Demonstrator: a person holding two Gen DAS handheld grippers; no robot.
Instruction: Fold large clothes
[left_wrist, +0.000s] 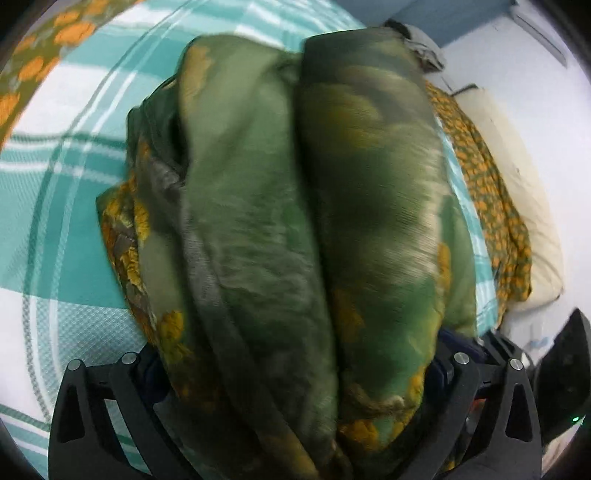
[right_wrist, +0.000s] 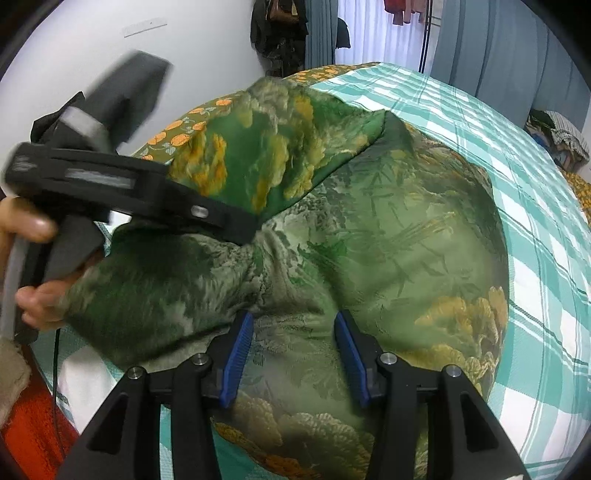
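Green garment (right_wrist: 369, 229) partly folded on bed (right_wrist: 535, 177); left gripper (left_wrist: 295, 369) jaws released wide, right gripper (right_wrist: 291, 354) jaws half-spread, pressing cloth; more folds left.

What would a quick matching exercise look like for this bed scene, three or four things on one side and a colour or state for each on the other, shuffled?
Things:
1. green garment
2. bedsheet
3. left gripper
4. right gripper

States:
A. teal and white checks
B. jaws at their widest, bunched fabric between them
C. leafy print with orange patches, heaped up
D. blue pads part open over flat cloth

Pairs: 1-C, 2-A, 3-B, 4-D
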